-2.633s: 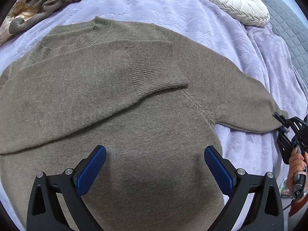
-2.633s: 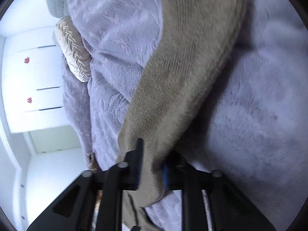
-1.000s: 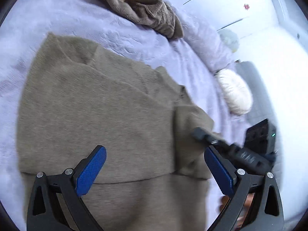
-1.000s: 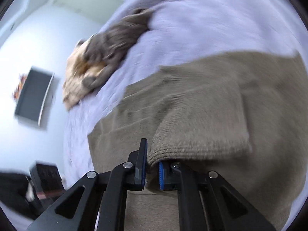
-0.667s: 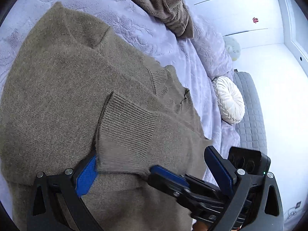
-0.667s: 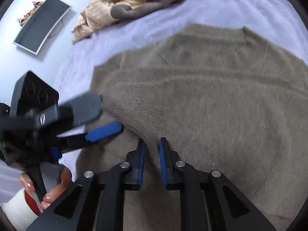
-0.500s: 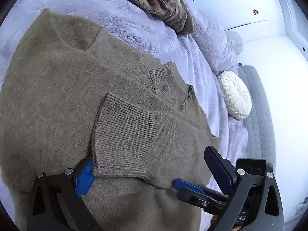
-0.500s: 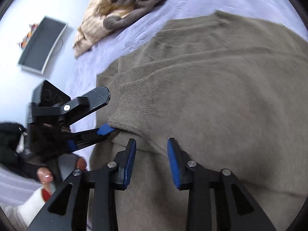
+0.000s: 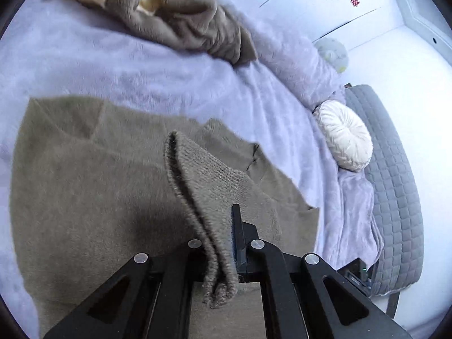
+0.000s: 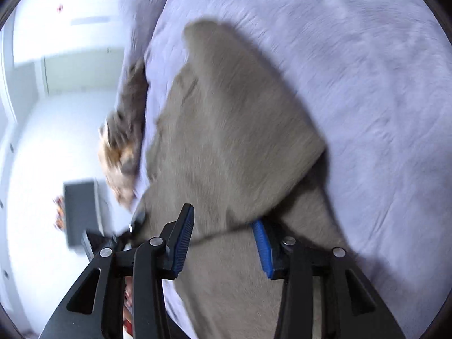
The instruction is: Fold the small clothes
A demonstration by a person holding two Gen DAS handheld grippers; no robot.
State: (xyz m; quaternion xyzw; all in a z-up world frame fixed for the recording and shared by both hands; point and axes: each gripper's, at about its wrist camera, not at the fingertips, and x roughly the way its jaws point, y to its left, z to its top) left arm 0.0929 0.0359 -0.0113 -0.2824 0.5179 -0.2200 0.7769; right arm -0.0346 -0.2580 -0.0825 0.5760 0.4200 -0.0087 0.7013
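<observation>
Nearest the left wrist camera, the left gripper (image 9: 226, 243) is clamped on the ribbed cuff (image 9: 197, 192) of the olive-brown knit sweater (image 9: 84, 186), the doubled edge of the cuff pinched between its pads and lifted a little off the body of the garment. In the right wrist view the right gripper (image 10: 223, 243) has just been opening; its jaws now stand apart, with sweater cloth below and between them, but the blue pads press on nothing that can be made out through the blur.

The sweater lies spread flat on the lavender blanket (image 9: 141, 65) that covers the bed, its neckline pointing away from the grippers. It looks soft, limp and fairly thick; it should sag and drape wherever it is lifted, and it seems light enough for one gripper to carry a sleeve. The fuzzy knit ought to give good friction, so slipping is unlikely, though it may stretch if pulled hard. Ribbed bands, meaning cuffs, hem and collar, look like the firmest places to take hold.

Beyond the sweater, a heap of grey and cream clothes (image 9: 158, 8) sits at the far edge of the blanket. To the right of the sweater, farther off, a round white cushion (image 9: 344, 138) rests against a grey quilted cover (image 9: 395, 186).
</observation>
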